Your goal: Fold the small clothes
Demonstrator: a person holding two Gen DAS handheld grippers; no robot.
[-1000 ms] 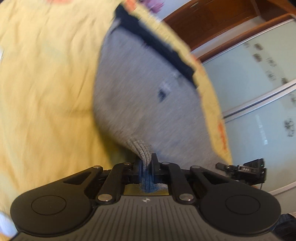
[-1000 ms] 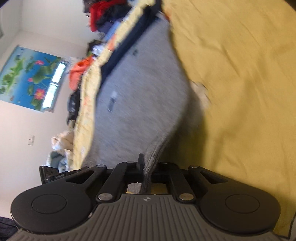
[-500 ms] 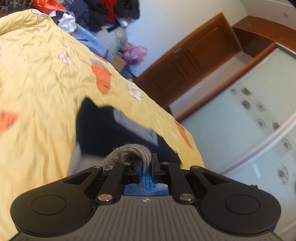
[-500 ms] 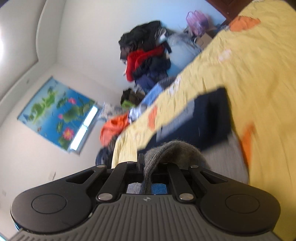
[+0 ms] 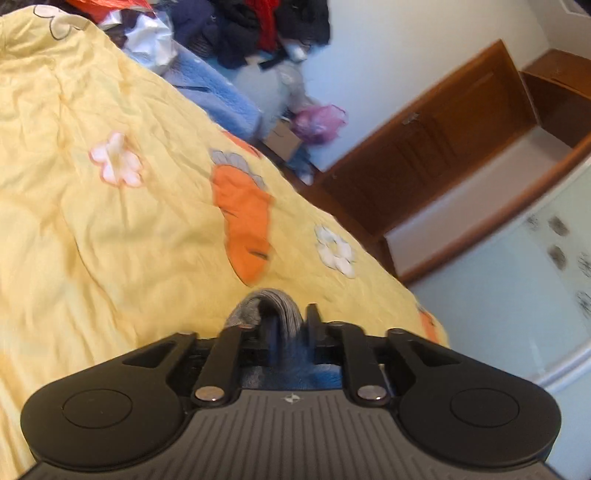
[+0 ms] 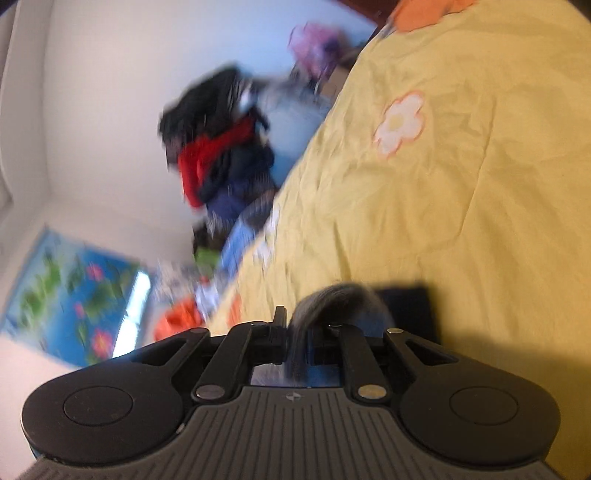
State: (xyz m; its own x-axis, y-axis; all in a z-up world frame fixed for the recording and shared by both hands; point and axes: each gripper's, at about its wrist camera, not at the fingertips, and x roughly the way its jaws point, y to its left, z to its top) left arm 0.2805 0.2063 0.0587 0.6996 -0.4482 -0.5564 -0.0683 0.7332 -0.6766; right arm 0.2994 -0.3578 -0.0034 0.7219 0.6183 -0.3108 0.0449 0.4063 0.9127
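A grey knit garment lies on the yellow bedspread (image 5: 110, 240), mostly hidden under both grippers. In the left wrist view a grey fold (image 5: 275, 301) humps up between the fingers of my left gripper (image 5: 290, 321). Its jaws are opening, and a gap shows beside the cloth. In the right wrist view another grey fold (image 6: 336, 295) arches over my right gripper (image 6: 297, 325), whose jaws are also opening with the cloth loose between them. A dark patch (image 6: 406, 302) beside it is either the garment's navy part or shadow; I cannot tell which.
The bedspread (image 6: 461, 184) has carrot and flower prints. Beyond the bed's far edge are a heap of clothes (image 5: 258, 29), a purple bag (image 5: 317, 118), a wooden cabinet (image 5: 443, 147) and frosted sliding doors (image 5: 517, 295). A blue poster (image 6: 66, 295) hangs on the wall.
Both grippers swept across the bed carrying the grey garment's edge over itself. The broad grey cloth and navy part dropped out of view. Both jaws went from shut on the cloth to parted.
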